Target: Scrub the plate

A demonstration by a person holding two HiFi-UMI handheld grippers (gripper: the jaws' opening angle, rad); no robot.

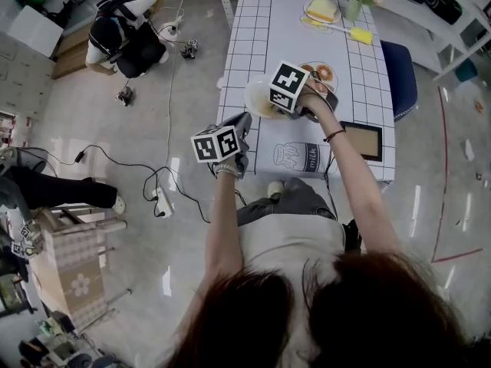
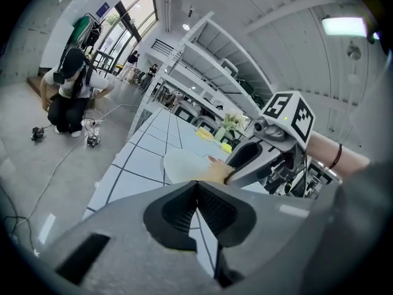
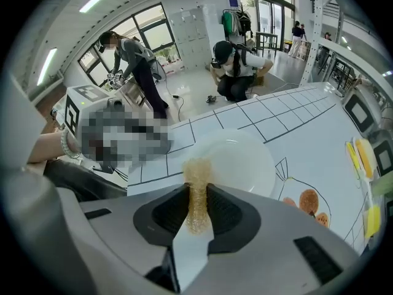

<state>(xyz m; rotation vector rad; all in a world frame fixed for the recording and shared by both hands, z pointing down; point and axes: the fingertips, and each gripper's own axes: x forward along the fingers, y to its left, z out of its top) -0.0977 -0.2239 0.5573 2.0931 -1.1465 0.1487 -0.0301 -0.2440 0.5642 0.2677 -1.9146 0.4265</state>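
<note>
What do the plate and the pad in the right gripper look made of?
Plate: smooth white with a slight sheen, likely ceramic or melamine. Pad: tan, coarse open fibres, probably a loofah or synthetic scourer.

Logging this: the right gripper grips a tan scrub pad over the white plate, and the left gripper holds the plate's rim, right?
No. The left gripper view shows the left gripper shut on nothing, short of the white plate. The right gripper does grip the tan scrub pad over it.
</note>
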